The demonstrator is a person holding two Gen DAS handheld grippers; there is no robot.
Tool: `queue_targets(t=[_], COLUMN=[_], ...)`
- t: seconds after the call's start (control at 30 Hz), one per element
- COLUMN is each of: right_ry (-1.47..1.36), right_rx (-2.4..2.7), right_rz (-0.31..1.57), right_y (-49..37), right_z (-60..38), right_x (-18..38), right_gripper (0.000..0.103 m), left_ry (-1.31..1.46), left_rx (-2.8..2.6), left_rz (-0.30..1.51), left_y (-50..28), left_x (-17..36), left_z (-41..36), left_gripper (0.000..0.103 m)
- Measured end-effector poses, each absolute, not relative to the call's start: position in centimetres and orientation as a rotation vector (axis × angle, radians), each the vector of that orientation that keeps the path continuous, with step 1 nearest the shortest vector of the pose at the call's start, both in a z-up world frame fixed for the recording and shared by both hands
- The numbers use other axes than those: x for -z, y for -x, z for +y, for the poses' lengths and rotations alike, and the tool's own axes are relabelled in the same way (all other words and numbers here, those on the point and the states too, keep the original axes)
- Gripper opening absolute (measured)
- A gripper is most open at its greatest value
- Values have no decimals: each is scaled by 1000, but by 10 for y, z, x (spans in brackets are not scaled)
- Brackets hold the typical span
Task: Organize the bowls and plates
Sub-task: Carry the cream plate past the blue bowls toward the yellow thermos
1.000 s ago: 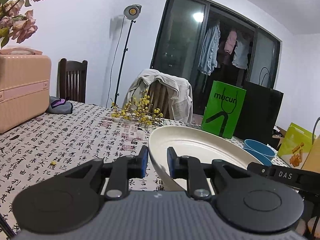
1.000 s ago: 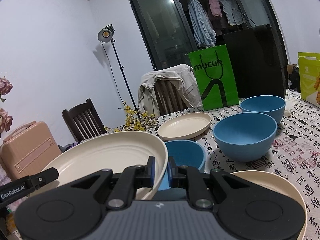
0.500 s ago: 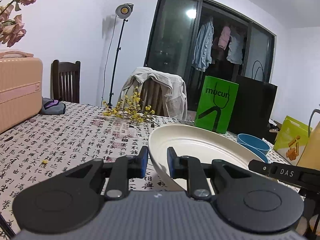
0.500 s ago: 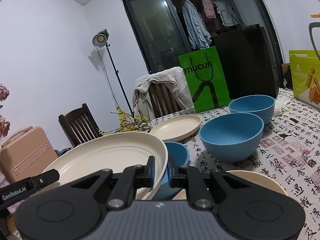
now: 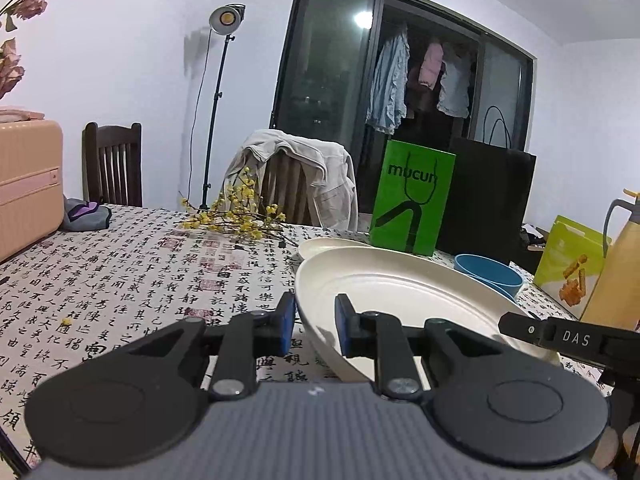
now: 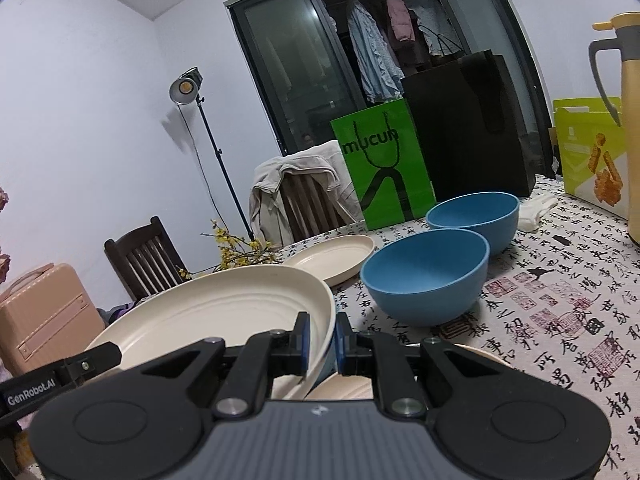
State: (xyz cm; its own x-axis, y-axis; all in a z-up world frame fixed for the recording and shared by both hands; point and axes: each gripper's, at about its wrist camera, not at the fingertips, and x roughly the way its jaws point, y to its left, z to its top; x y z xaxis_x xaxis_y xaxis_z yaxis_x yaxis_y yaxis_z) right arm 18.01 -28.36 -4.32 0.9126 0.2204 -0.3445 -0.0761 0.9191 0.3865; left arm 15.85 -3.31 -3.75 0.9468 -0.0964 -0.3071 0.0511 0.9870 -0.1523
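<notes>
At the lower centre the right gripper (image 6: 321, 338) clamps the rim of a large cream plate (image 6: 216, 316) — tilted, spreading left. Right of centre, two blue bowls (image 6: 426, 276) stand on the table (image 6: 560, 304); a smaller cream plate (image 6: 328, 258) lies behind.

White walls, dark glass sliding doors (image 5: 332, 80) with hanging clothes (image 5: 388, 84) behind, lit studio lamp (image 5: 226, 20) on stand, two wooden chairs (image 5: 112, 164)

green bag (image 6: 384, 168), lamp (image 5: 226, 20), pink suitcase (image 5: 28, 184)
</notes>
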Motion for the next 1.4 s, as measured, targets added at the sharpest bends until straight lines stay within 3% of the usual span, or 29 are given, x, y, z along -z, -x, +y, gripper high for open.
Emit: queue_targets(t=[1.4], right_ry=[-418], right_rx=[-60], right_rz=[386], right_y=[-158], right_z=[-347], right_x=[61], right_gripper=[13], left_ry=[75], left_rx=[177], left_rz=[358], left_y=[-162], left_x=[51], left_z=[-94], left_gripper=[21])
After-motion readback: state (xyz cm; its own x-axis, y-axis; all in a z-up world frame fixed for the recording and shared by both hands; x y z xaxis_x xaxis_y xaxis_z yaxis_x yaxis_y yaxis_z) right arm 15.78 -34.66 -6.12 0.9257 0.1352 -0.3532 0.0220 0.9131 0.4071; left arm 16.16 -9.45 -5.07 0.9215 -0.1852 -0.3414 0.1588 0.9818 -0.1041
